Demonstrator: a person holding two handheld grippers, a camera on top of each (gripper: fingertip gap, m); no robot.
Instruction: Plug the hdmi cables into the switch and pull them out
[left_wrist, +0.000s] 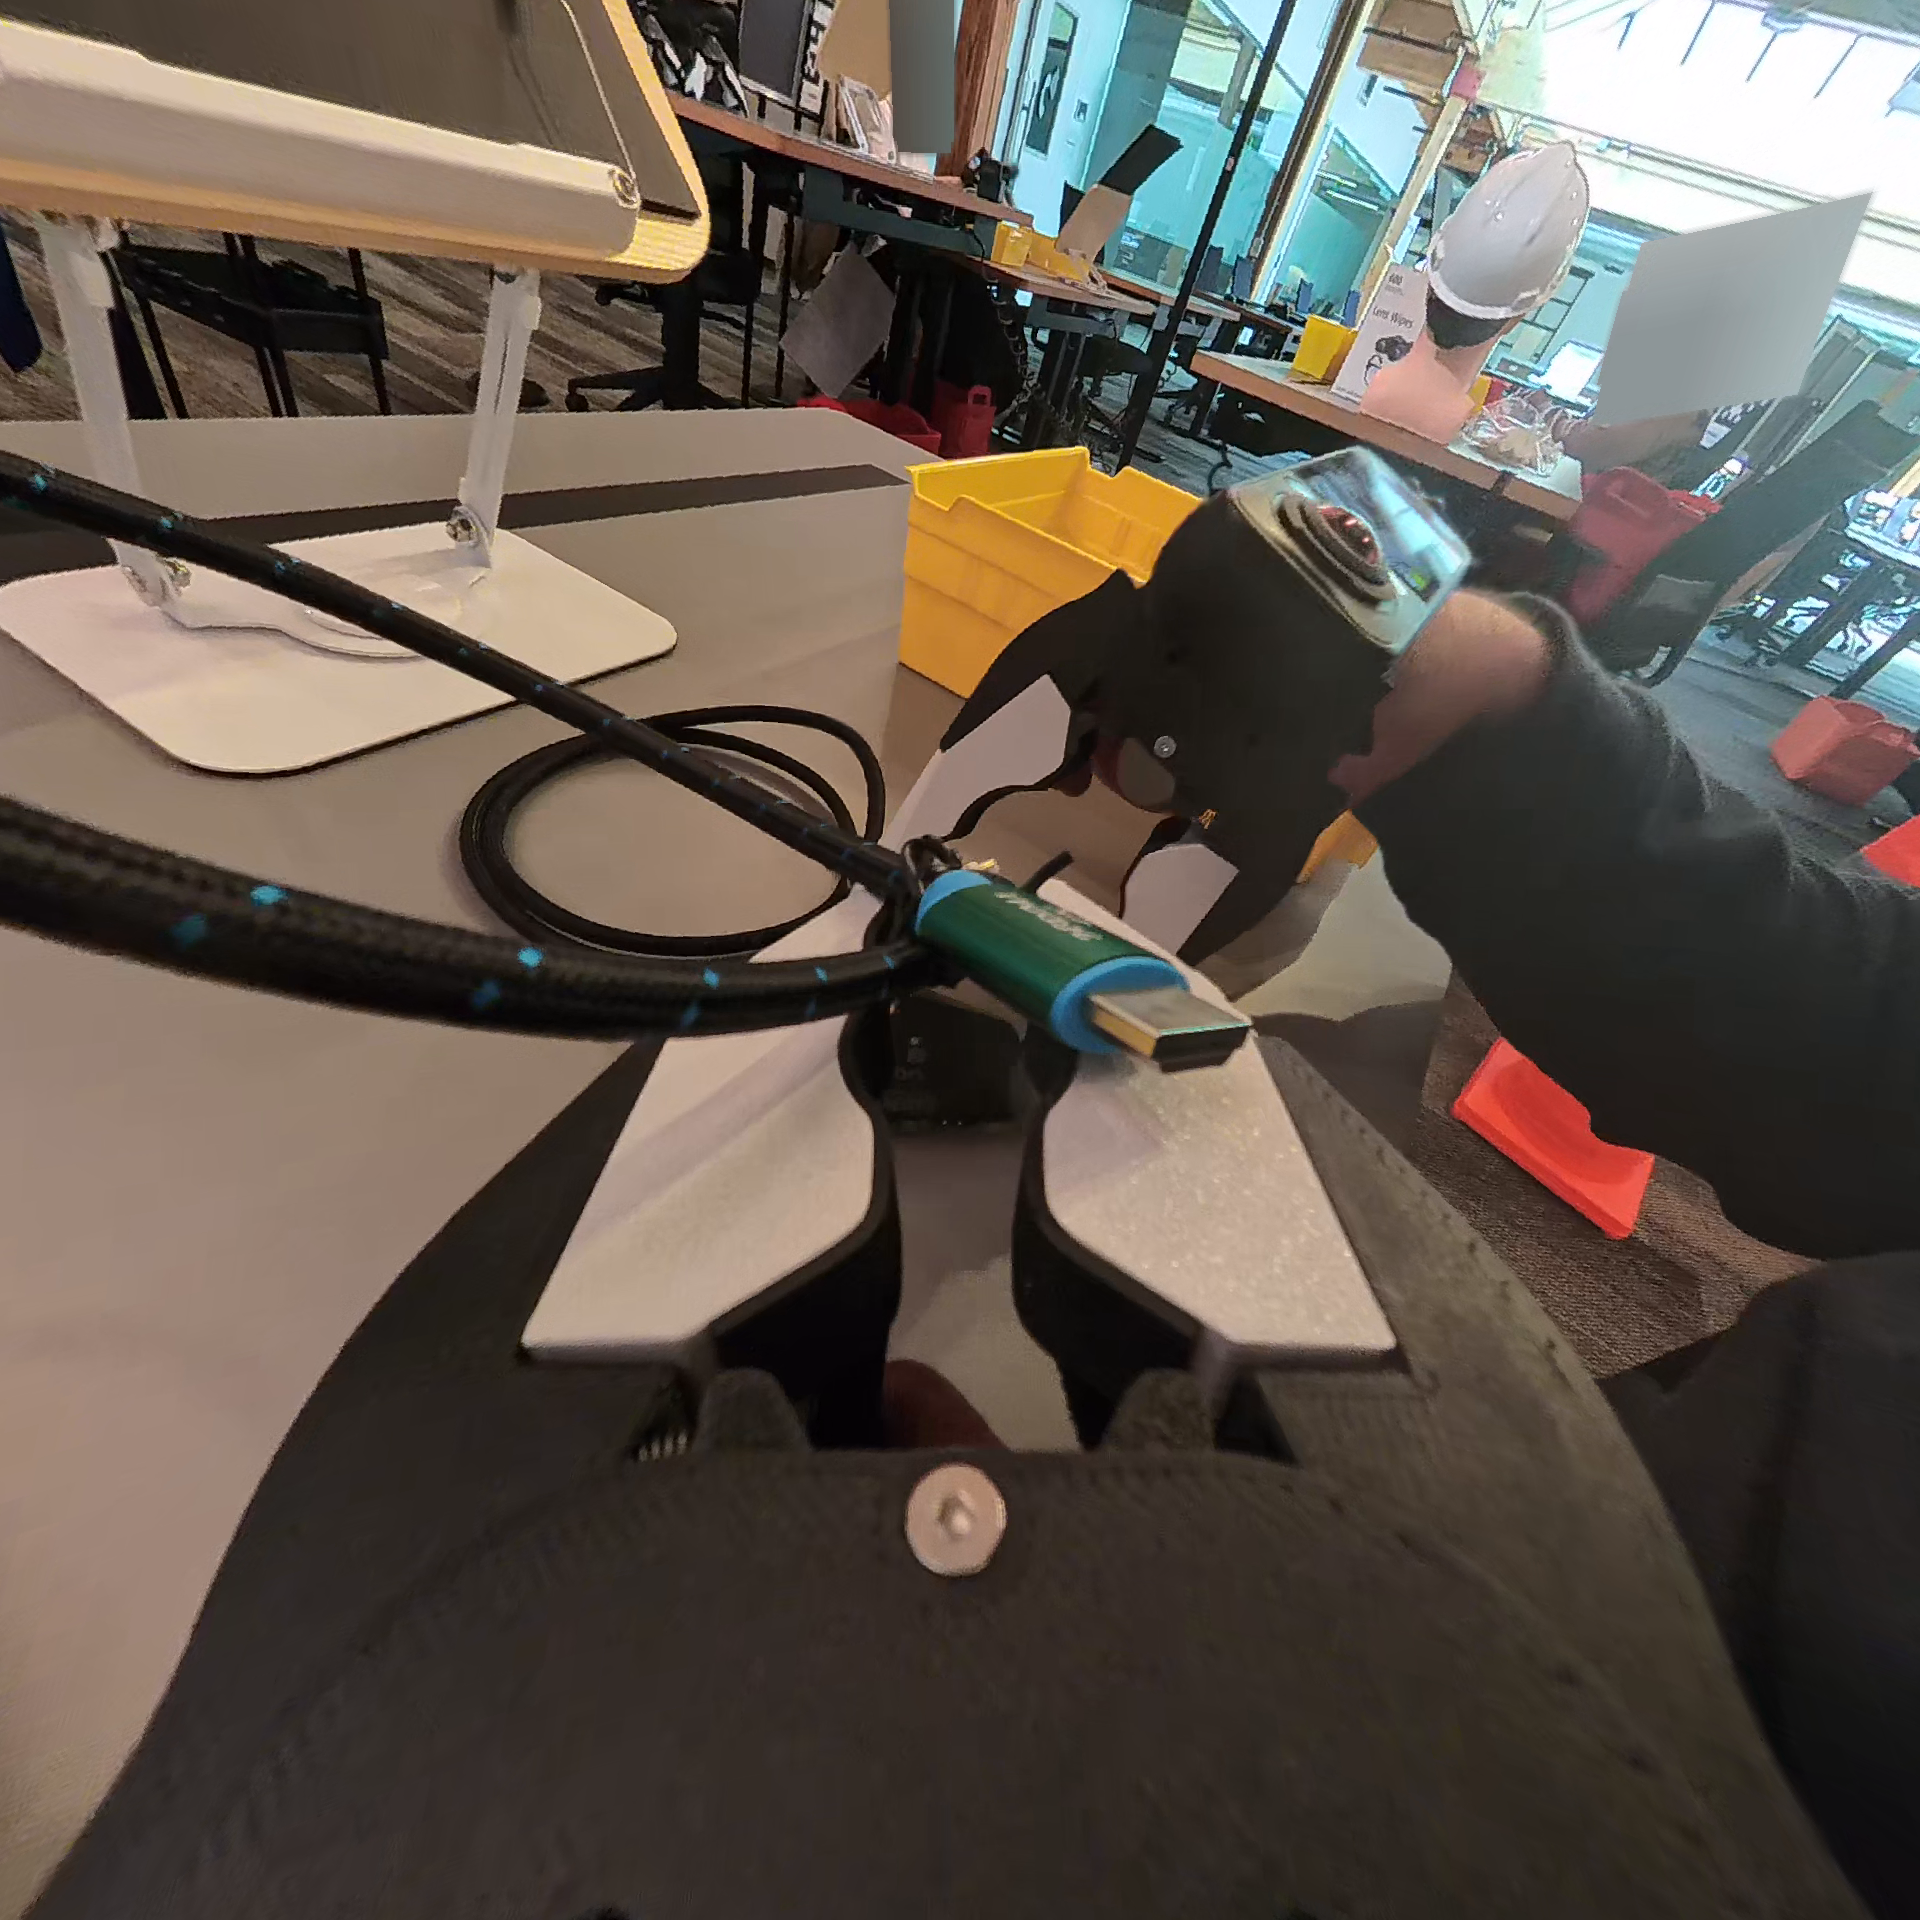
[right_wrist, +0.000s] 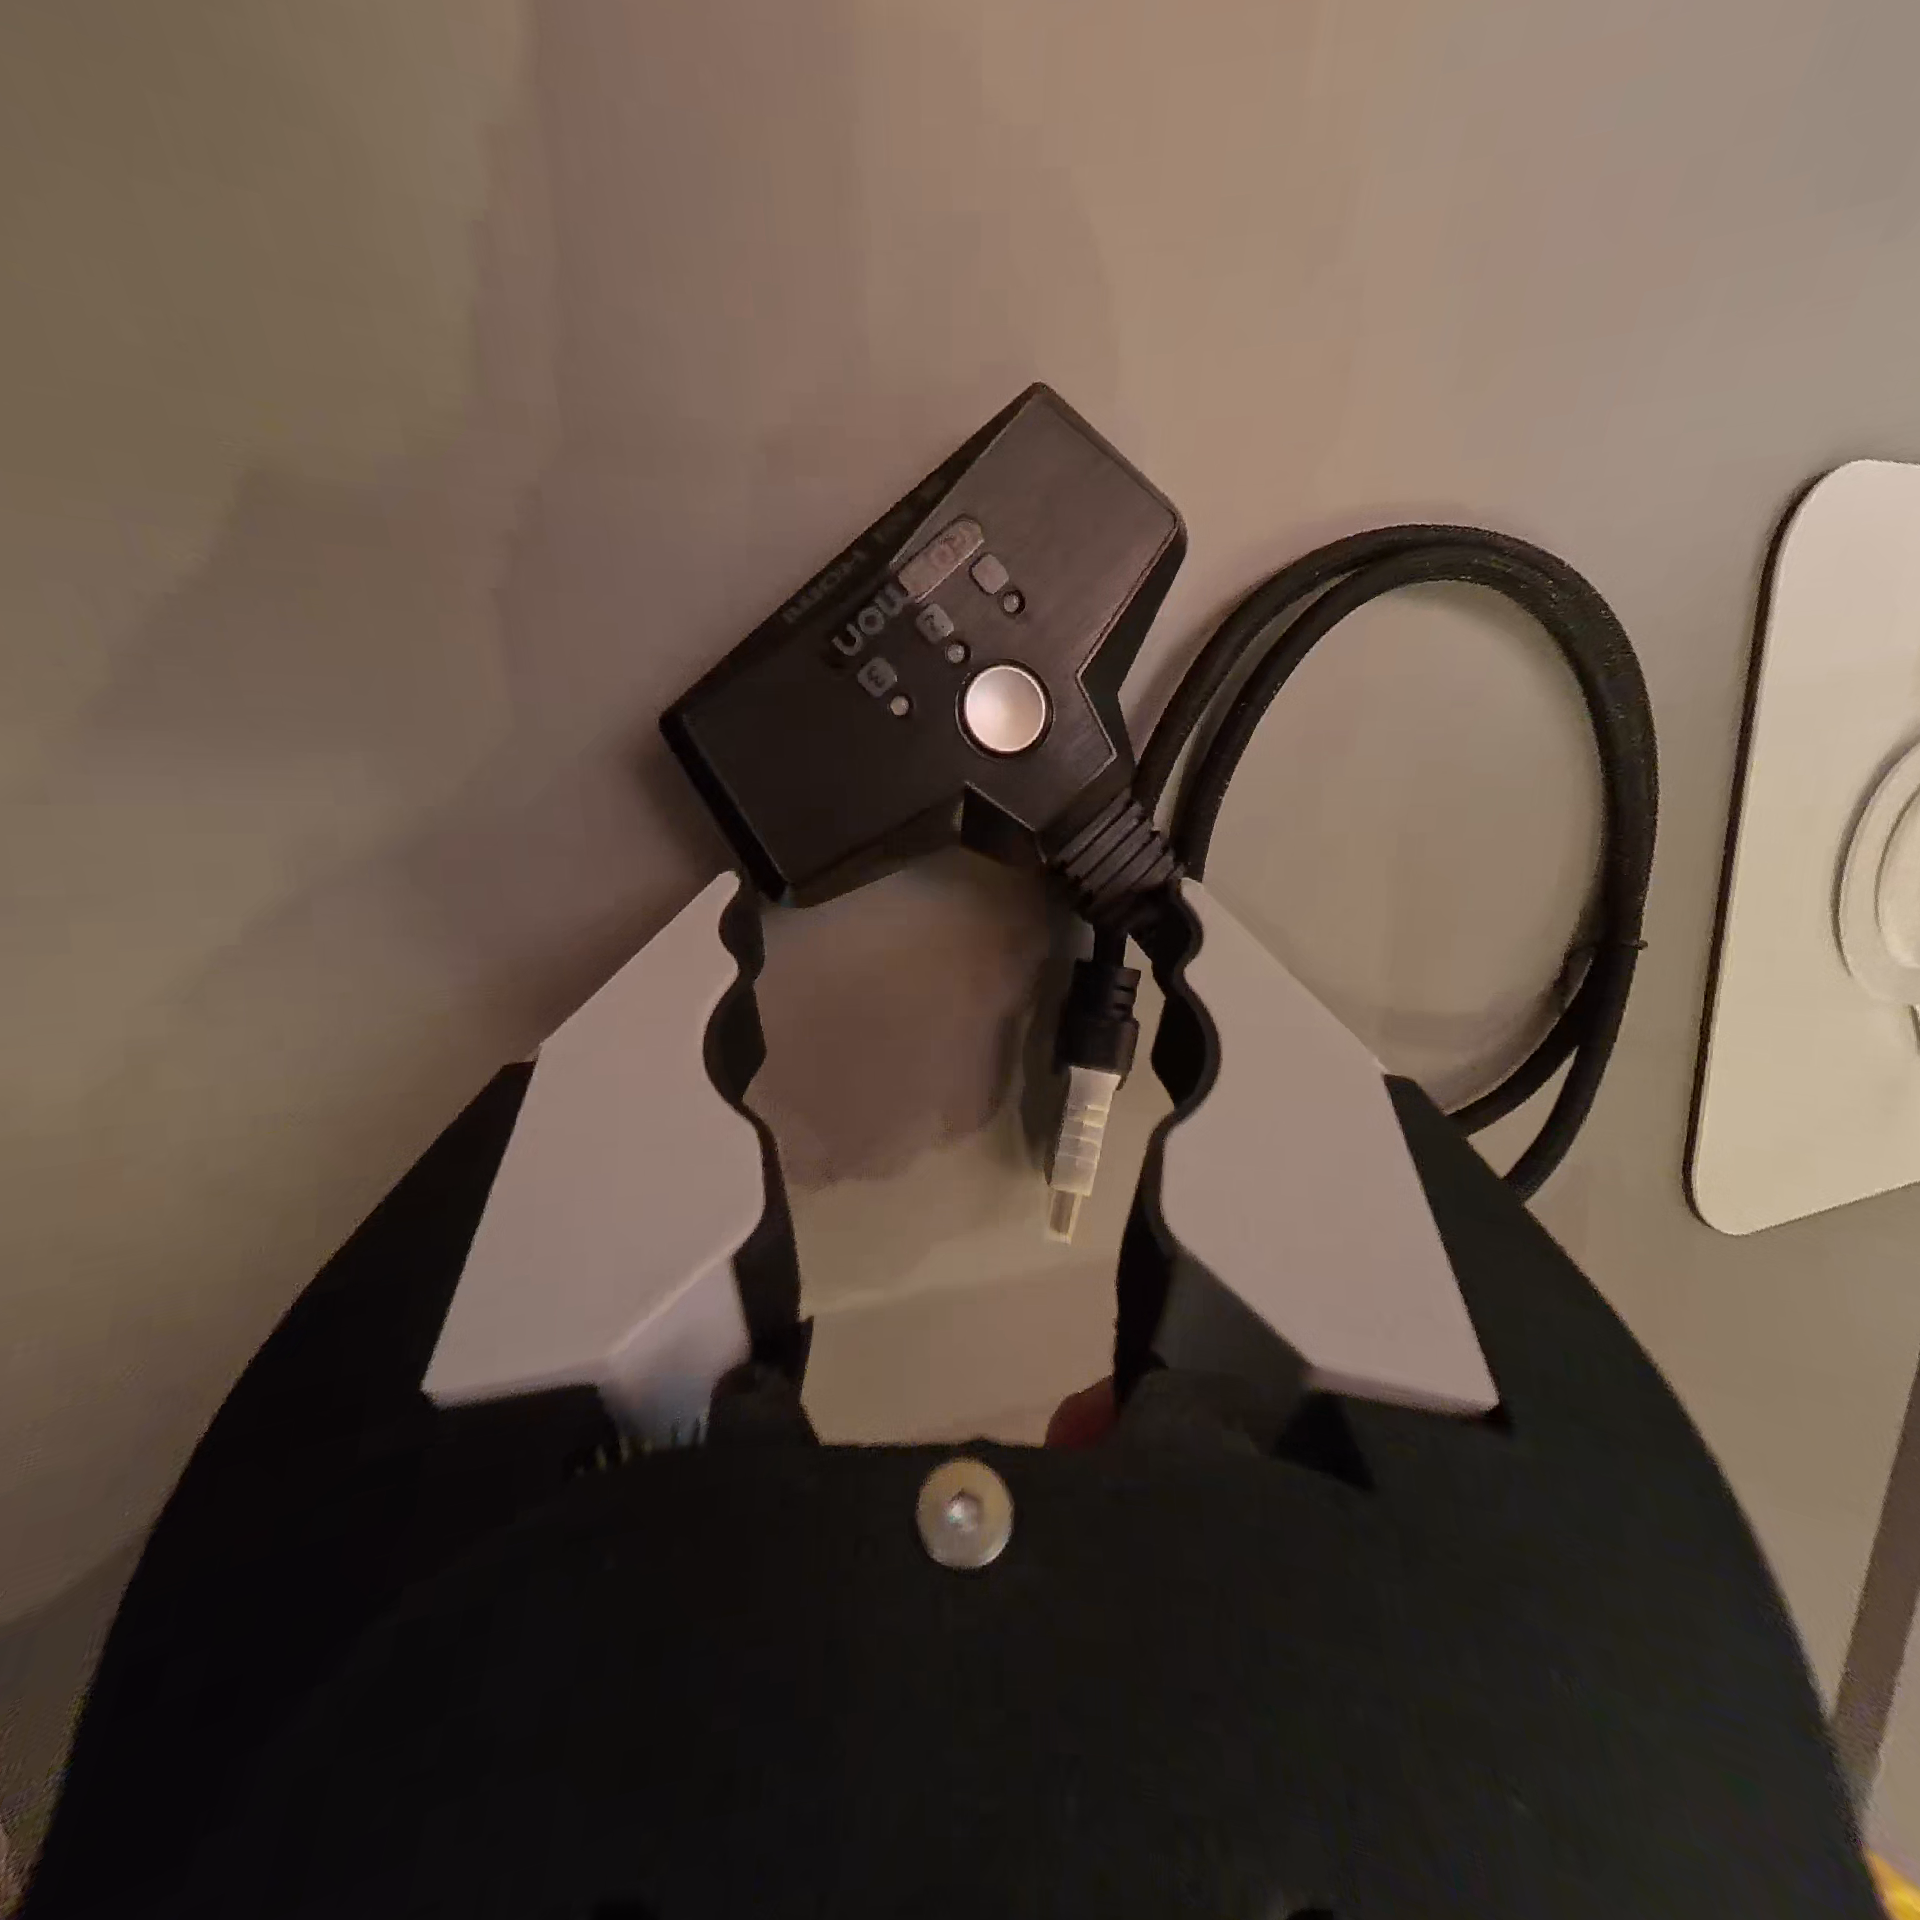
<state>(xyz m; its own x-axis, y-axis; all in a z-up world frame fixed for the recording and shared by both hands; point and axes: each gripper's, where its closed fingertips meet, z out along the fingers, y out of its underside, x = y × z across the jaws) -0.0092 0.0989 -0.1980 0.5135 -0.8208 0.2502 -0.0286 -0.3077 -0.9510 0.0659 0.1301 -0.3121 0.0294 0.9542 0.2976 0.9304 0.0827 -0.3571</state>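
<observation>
Just beyond the open right tongs (tips apart) lies the switch.

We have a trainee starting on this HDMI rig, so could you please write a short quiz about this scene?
1. True or false: the green HDMI plug is seated in the switch.
2. The right gripper is: A open, B shut on the switch, C shut on a cable.
3. In the left wrist view, what colour is the bin beyond the right gripper?
Key: 1 false; 2 A; 3 yellow.
</observation>
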